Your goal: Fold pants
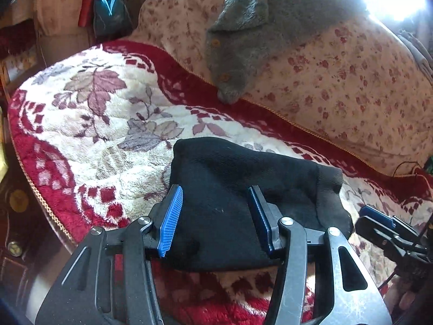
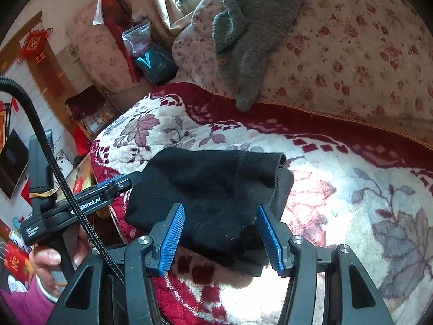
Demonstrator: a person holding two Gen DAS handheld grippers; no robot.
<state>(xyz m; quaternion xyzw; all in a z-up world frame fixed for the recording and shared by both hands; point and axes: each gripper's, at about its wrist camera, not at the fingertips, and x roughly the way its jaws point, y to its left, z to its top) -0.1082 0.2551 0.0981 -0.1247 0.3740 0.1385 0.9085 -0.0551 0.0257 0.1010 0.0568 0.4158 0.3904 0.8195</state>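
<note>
The black pants point(image 1: 238, 189) lie in a compact folded bundle on the red and cream floral blanket point(image 1: 94, 124), near its front edge. My left gripper point(image 1: 215, 193) is open, its blue pads spread just above the bundle's near part. In the right wrist view the pants point(image 2: 211, 184) show a ribbed cuff at the far right. My right gripper point(image 2: 220, 214) is open over the bundle's near edge, holding nothing. The left gripper point(image 2: 119, 184) shows there at the pants' left side, and the right gripper point(image 1: 376, 216) shows at the right edge of the left wrist view.
A grey fleece garment point(image 1: 251, 32) hangs over a floral cushion point(image 1: 338, 81) at the back. The blanket's front edge point(image 1: 38, 195) drops off at the left. Bags and furniture point(image 2: 151, 59) stand beyond the far left corner. A black cable point(image 2: 54, 168) runs by the left gripper.
</note>
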